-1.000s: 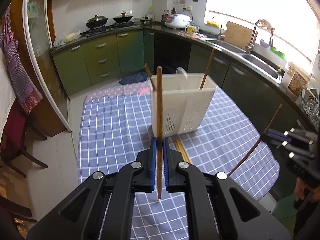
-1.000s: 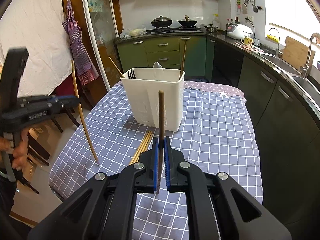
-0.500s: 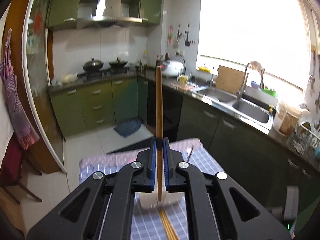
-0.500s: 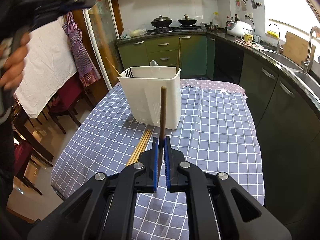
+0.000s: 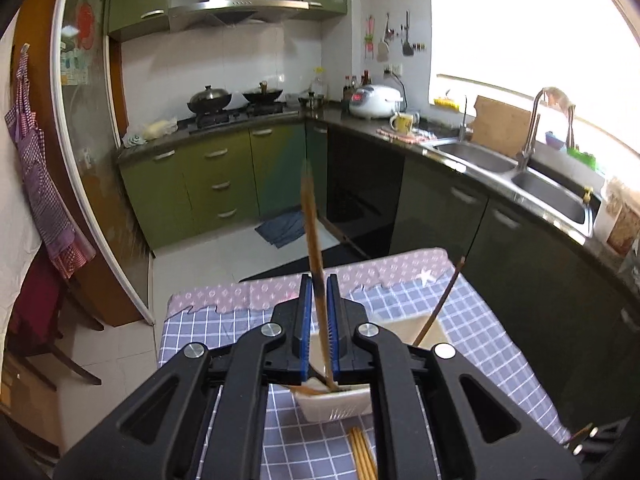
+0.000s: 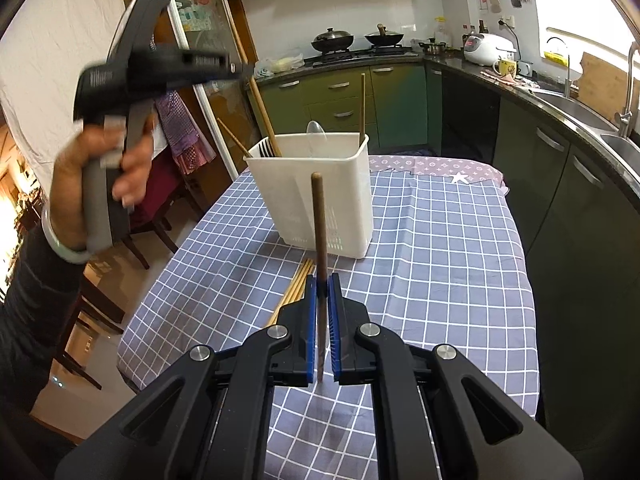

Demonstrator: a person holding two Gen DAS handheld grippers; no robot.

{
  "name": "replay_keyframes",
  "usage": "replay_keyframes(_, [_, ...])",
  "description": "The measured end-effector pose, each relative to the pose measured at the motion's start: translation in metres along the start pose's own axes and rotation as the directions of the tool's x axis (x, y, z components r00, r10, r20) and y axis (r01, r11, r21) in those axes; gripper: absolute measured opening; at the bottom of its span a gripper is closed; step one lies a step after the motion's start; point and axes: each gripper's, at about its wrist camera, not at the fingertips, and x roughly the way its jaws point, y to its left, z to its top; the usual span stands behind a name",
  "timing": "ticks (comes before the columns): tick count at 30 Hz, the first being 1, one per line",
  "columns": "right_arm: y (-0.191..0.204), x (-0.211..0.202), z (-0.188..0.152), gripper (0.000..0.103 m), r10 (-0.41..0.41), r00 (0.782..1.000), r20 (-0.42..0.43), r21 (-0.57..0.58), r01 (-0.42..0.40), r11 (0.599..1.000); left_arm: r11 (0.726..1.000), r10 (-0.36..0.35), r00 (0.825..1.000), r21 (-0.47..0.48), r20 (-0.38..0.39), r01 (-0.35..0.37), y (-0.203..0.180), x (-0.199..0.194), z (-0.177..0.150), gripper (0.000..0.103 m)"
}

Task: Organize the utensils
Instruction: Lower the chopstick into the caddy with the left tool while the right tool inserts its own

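A kitchen with green cabinets point(image 5: 224, 176) and a steel sink point(image 5: 548, 196) under a bright window is seen behind a table spread with a blue-and-white checked cloth point(image 6: 440, 256). On the cloth a white plastic utensil caddy point(image 6: 316, 192) is stood upright; two dark sticks are leaned in it at its left and far right corners, and what appears to be a clear spoon is seen at its back wall. A bundle of pale bamboo chopsticks point(image 6: 294, 294) is laid flat on the cloth just in front of the caddy.

The left gripper point(image 5: 319, 288) is held above the caddy, its blue pads parted. A blurred brown chopstick point(image 5: 312, 232) is seen between the pads with its lower end inside the caddy's near compartment; whether it is touched by the pads cannot be told. In the right wrist view the same gripper is seen raised high at the left, grasped by a hand point(image 6: 100, 168).

The right gripper point(image 6: 321, 284) is kept low over the near table edge and is clamped on a second dark brown chopstick point(image 6: 318, 220), held upright with its rounded end up.
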Motion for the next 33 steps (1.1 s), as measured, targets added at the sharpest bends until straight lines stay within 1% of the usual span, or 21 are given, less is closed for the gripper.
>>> replay_keyframes(2, [-0.001,-0.002,0.006,0.007,-0.001,1.0,0.009,0.004,0.001,1.0,1.0,0.0,1.0,0.003,-0.014,0.0,0.0,0.0,-0.004,0.013])
replay_keyframes(5, [-0.001,-0.008,0.022,0.007,-0.006,0.999,0.032,0.003,0.006,1.0,1.0,-0.012,1.0,-0.007,-0.014,0.012,0.005,-0.008,-0.007,0.013])
replay_keyframes(9, [0.0,-0.026,0.061,0.007,0.003,0.995,0.103,0.011,-0.004,1.0,1.0,-0.009,1.0,-0.001,0.015,0.009,0.014,-0.034,-0.012,0.013])
replay_keyframes(11, [0.002,-0.041,0.09,0.007,0.013,0.984,0.175,0.013,-0.016,1.0,1.0,-0.007,1.0,0.008,0.022,0.007,0.016,-0.046,-0.017,0.013])
replay_keyframes(14, [0.005,-0.057,0.13,0.007,0.022,0.96,0.279,0.015,-0.028,1.0,1.0,-0.006,1.0,0.017,0.022,0.005,0.02,-0.059,-0.025,0.013])
replay_keyframes(17, [0.005,-0.056,0.163,0.007,0.011,0.943,0.333,0.025,-0.021,0.999,1.0,-0.014,1.0,0.018,-0.004,0.014,0.024,-0.067,-0.036,0.014])
replay_keyframes(19, [0.004,-0.043,0.177,0.007,-0.021,0.944,0.329,0.035,0.009,0.999,1.0,-0.011,1.0,0.021,-0.015,0.012,0.026,-0.071,-0.044,0.014])
replay_keyframes(22, [-0.001,-0.006,0.182,0.007,-0.054,0.965,0.255,0.049,0.043,0.998,0.999,-0.016,0.999,0.027,-0.048,0.018,0.028,-0.07,-0.054,0.014])
replay_keyframes(25, [-0.008,0.03,0.173,0.007,-0.08,0.981,0.179,0.063,0.069,0.996,0.999,-0.024,0.995,0.023,-0.097,0.027,0.03,-0.063,-0.063,0.014])
replay_keyframes(28, [-0.011,0.054,0.167,0.007,-0.09,0.987,0.131,0.061,0.083,0.995,0.999,-0.029,0.991,0.018,-0.134,0.031,0.029,-0.058,-0.069,0.014])
replay_keyframes(29, [-0.011,0.057,0.165,0.009,-0.092,0.988,0.126,0.057,0.085,0.995,0.999,-0.027,0.989,0.02,-0.142,0.03,0.027,-0.057,-0.07,0.014])
replay_keyframes(30, [-0.011,0.054,0.165,0.015,-0.095,0.986,0.133,0.055,0.089,0.995,0.999,-0.025,0.988,0.021,-0.153,0.028,0.026,-0.055,-0.072,0.014])
replay_keyframes(31, [-0.012,0.051,0.165,0.018,-0.095,0.985,0.145,0.054,0.088,0.995,0.999,-0.024,0.986,0.018,-0.165,0.028,0.025,-0.053,-0.073,0.014])
replay_keyframes(33, [-0.01,0.033,0.161,0.018,-0.093,0.977,0.191,0.045,0.086,0.995,0.999,-0.033,0.98,0.008,-0.194,0.036,0.021,-0.049,-0.078,0.014])
